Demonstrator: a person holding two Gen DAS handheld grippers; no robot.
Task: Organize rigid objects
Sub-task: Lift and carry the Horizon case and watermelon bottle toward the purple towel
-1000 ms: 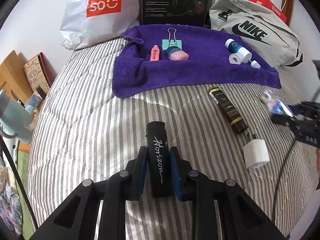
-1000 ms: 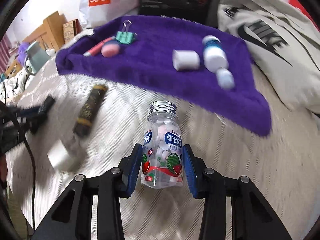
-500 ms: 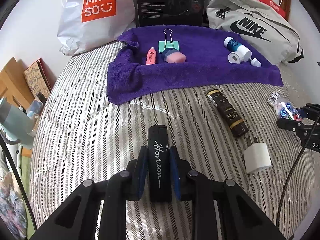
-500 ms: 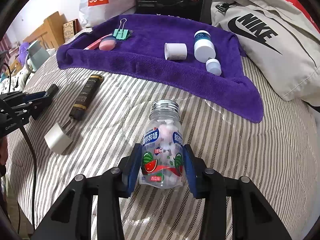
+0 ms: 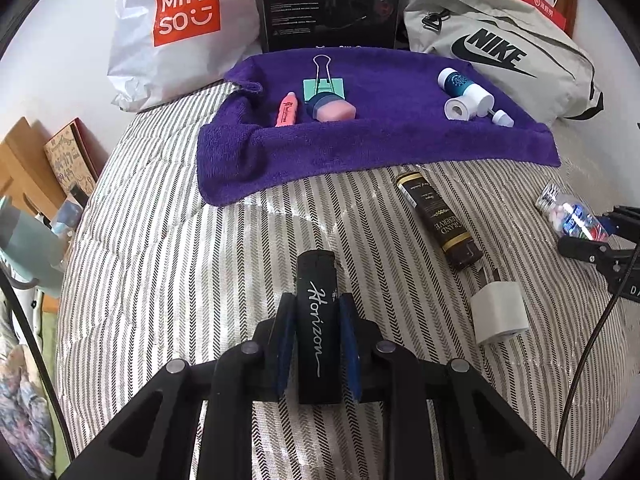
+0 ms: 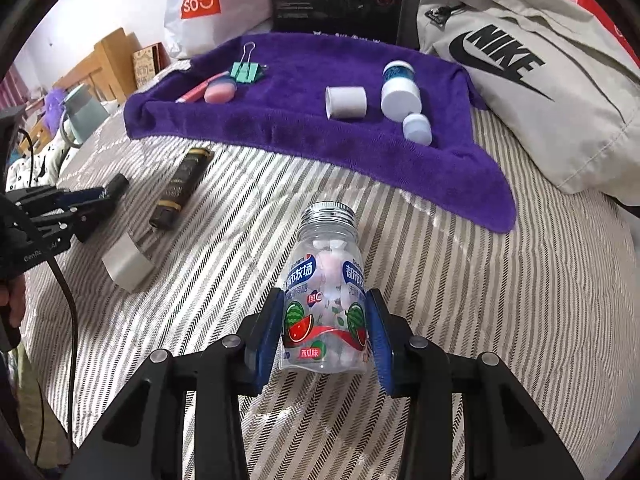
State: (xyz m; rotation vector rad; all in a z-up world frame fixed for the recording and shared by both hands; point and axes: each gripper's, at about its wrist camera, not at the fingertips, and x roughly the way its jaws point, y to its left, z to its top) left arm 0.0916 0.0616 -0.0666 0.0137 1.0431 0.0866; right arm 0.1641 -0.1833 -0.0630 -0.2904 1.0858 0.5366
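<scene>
Broadly, the striped bed [image 5: 168, 264] carries a purple terry towel [image 5: 392, 136] at its far edge, already holding small items. The right gripper [image 6: 326, 324] has its fingers clamped on a clear plastic candy bottle [image 6: 326, 300]; the left gripper [image 5: 316, 332] pinches a black Horizon lighter [image 5: 318, 320]. Carry each level over the towel, then lower onto bare cloth near similar pieces.

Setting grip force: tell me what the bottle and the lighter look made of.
Bottle: clear glossy plastic, probably; the candies show through and the printed label shines. Its cap looks like ribbed silvery metal. Lighter: opaque black plastic with a smooth satin look, by its soft highlights; the material is uncertain.
</scene>
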